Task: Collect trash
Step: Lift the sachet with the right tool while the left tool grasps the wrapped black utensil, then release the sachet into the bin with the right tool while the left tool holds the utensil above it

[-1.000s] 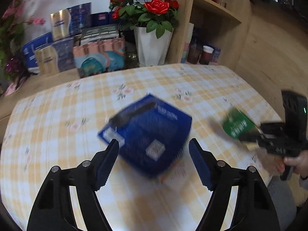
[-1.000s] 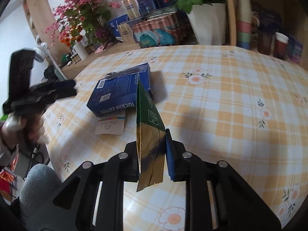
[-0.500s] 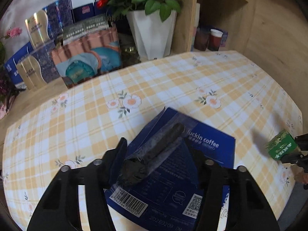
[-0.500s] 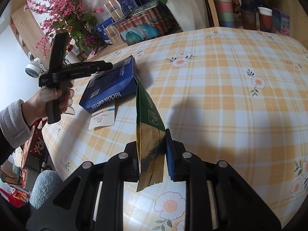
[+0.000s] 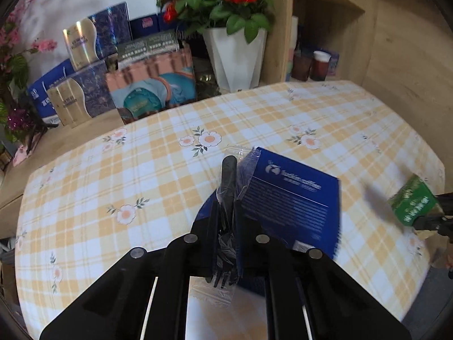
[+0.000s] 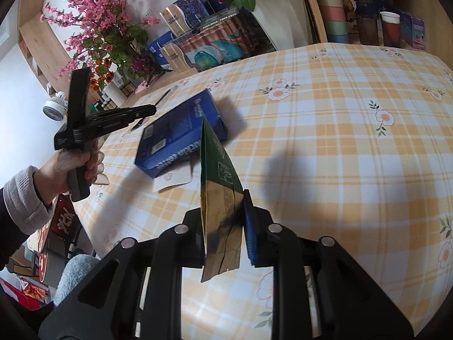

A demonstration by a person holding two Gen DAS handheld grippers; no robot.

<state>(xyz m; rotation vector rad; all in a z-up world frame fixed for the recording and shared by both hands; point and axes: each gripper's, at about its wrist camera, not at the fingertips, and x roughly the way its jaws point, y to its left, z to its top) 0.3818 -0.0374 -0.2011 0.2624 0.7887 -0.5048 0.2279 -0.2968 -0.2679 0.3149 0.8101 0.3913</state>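
My left gripper is shut on a clear plastic packet of black cutlery, which sticks out upright past the fingers. Just right of it lies a blue coffee box on the checked tablecloth. My right gripper is shut on a flattened green and gold bag, held on edge above the table. The left wrist view shows that green bag at the right edge. In the right wrist view the left gripper hovers over the blue box, held by a hand.
A white card lies on the cloth beside the blue box. At the table's far side stand a white vase of red roses, gift boxes and a wooden shelf with cups. Pink blossom branches rise at the left.
The left gripper's jaws, open around the cutlery packet on the blue box, have shut on the packet. The right gripper still holds the green bag and has barely moved.
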